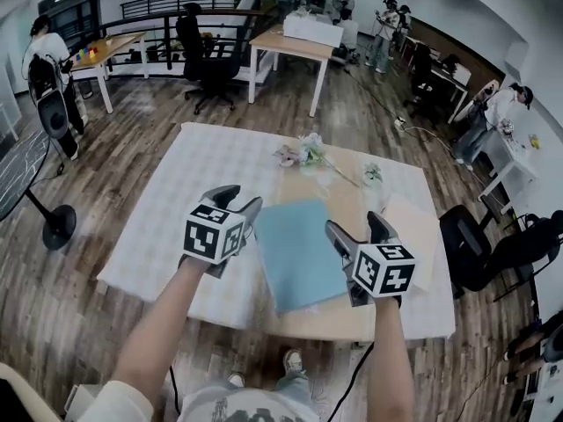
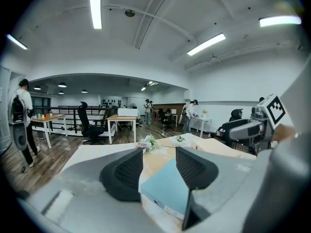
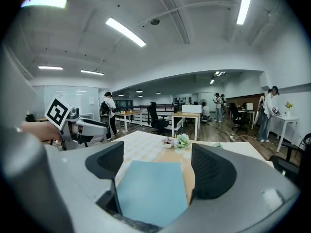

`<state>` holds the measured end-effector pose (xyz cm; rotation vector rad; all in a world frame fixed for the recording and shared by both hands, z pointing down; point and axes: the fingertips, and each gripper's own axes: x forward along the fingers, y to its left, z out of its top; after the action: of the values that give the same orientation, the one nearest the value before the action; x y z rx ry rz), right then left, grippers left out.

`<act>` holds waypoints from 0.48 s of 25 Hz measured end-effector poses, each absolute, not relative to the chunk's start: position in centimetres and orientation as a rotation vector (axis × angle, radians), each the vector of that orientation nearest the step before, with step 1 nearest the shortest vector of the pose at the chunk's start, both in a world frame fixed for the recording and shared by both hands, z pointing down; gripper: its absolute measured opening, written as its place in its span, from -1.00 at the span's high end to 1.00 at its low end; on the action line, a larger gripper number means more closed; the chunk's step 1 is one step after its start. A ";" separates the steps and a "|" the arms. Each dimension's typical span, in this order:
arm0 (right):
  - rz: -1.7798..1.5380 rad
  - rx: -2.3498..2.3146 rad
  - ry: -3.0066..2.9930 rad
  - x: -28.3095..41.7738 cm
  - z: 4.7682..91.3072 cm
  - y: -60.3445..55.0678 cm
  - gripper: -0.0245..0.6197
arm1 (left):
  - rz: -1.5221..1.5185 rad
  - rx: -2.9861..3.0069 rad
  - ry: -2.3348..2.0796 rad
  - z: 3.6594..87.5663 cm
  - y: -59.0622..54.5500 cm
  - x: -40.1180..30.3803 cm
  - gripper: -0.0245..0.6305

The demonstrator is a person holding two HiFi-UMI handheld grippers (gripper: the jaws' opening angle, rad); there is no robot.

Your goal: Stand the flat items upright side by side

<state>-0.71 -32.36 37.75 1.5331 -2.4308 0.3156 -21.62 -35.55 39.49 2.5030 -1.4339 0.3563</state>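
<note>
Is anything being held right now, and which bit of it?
Nothing is held. The left hand-held gripper and the right hand-held gripper are both open, one at each side of the blue flat item lying on the table.

A dark wood-plank floor (image 1: 132, 139) fills the upper half of the head view. At upper centre stand a black office chair (image 1: 208, 58) and a wooden desk (image 1: 283, 46) on white legs, with a black railing (image 1: 167, 7) behind them. In the left gripper view, white walls (image 2: 233, 86) meet a white ceiling (image 2: 160, 47) with long strip lights (image 2: 95, 6) across the top.
</note>
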 end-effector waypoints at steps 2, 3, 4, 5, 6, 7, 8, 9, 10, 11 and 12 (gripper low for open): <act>0.331 1.467 -2.453 -0.4 38.2 -33.9 -0.41 | 0.355 2.466 -1.471 39.9 -36.3 -21.5 0.25; 0.336 1.437 -2.460 -0.1 38.5 -34.8 -0.41 | 0.354 2.446 -1.487 40.1 -36.7 -21.4 0.25; 0.343 1.407 -2.465 0.3 38.8 -35.6 -0.41 | 0.354 2.425 -1.501 40.4 -37.1 -21.1 0.25; 0.356 1.373 -2.469 0.8 39.3 -36.3 -0.41 | 0.356 2.401 -1.514 40.9 -37.3 -20.8 0.25; 0.372 1.336 -2.473 1.1 39.9 -37.1 -0.41 | 0.359 2.374 -1.528 41.4 -37.5 -20.5 0.25; 0.388 1.296 -2.477 1.4 40.6 -37.8 -0.41 | 0.362 2.346 -1.543 42.0 -37.7 -20.4 0.25; 0.405 1.253 -2.482 1.5 41.3 -38.6 -0.41 | 0.366 2.316 -1.560 42.6 -37.8 -20.5 0.25; 0.422 1.210 -2.486 1.4 42.0 -39.3 -0.41 | 0.373 2.288 -1.575 43.1 -37.9 -20.6 0.25; 0.441 1.170 -2.487 1.4 42.7 -40.0 -0.41 | 0.382 2.263 -1.585 43.7 -38.0 -20.6 0.25; 0.463 1.134 -2.486 1.4 43.5 -40.5 -0.41 | 0.394 2.239 -1.590 44.4 -38.0 -20.6 0.25; 0.485 1.100 -2.481 1.4 44.4 -40.9 -0.41 | 0.405 2.215 -1.592 45.1 -38.0 -20.5 0.25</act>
<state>1.43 -40.94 44.42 1.1000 -2.4813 0.4854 -20.53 -37.99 45.14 2.2145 -1.5917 0.4052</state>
